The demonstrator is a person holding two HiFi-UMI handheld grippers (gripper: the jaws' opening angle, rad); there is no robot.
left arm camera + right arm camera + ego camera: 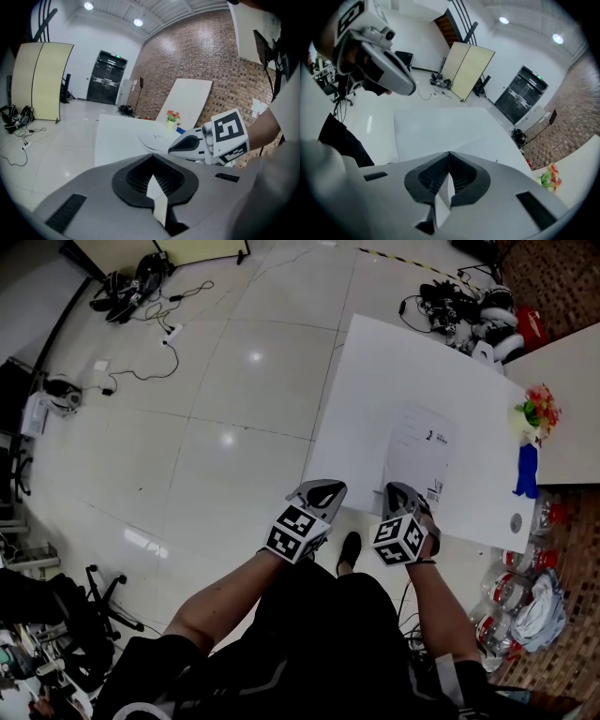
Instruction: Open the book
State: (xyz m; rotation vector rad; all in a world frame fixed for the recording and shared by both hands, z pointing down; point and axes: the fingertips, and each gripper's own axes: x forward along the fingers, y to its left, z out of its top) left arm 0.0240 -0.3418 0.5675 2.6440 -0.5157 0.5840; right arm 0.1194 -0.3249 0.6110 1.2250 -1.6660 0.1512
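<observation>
A thin white book (pixel 420 448) with small dark print lies flat on the white table (pixel 375 381), near its front edge. In the left gripper view the book (pixel 154 137) shows a slightly curved page edge. My left gripper (pixel 327 487) hovers at the table's near edge, left of the book, with its jaws shut on nothing (pixel 151 157). My right gripper (pixel 398 489) sits just in front of the book's near edge, also shut and empty (pixel 449 154). Each gripper shows in the other's view: the right gripper (pixel 187 143), the left gripper (pixel 389 70).
A blue vase (pixel 527 472) with bright flowers (pixel 537 412) stands at the table's right edge beside a small round disc (pixel 515 521). A second white table (pixel 574 399) adjoins on the right. Plastic bottles (pixel 521 589) and cables (pixel 169 329) lie on the floor.
</observation>
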